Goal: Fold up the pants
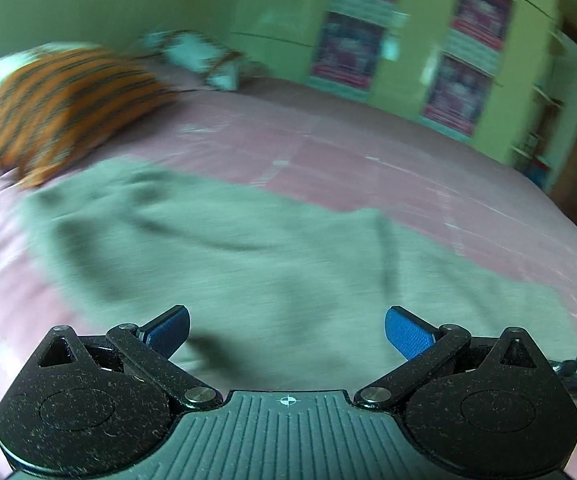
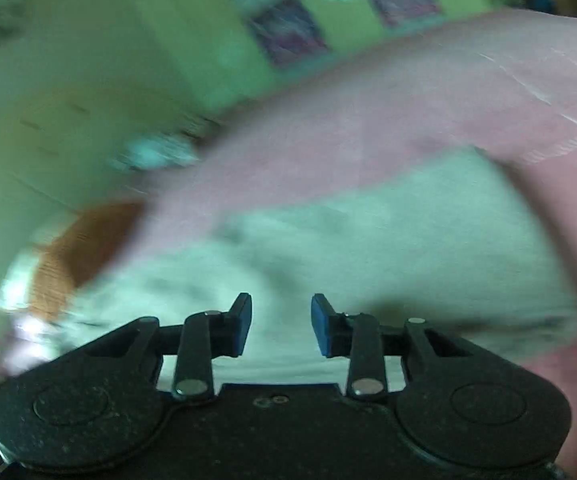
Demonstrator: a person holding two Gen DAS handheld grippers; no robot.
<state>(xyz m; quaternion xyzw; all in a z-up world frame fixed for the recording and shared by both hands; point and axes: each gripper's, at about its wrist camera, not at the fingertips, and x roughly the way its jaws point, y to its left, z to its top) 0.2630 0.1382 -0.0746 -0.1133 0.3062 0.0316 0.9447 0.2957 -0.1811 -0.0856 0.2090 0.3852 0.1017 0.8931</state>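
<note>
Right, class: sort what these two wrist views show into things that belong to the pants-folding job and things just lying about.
Belongs to the job:
- grey-green fabric pants spread on the bed
- left gripper, open, holding nothing
- right gripper, open, holding nothing

Just lying about:
- orange striped pillow
- pink bedsheet
- white patterned pillow
- green cupboards

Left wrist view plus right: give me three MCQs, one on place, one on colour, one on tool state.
1. The orange striped pillow lies where in the left wrist view?
A upper left
B lower right
C centre

2. The bed sheet under the grey-green fabric pants is:
A blue
B pink
C white

3. The left tool is:
A shut on the pants
B open, holding nothing
C shut, empty

Key: A, the orange striped pillow sits upper left; B, the bed sheet shows pink beside the grey-green fabric pants; B, the left tool has its blue pads wide apart over the cloth.
</note>
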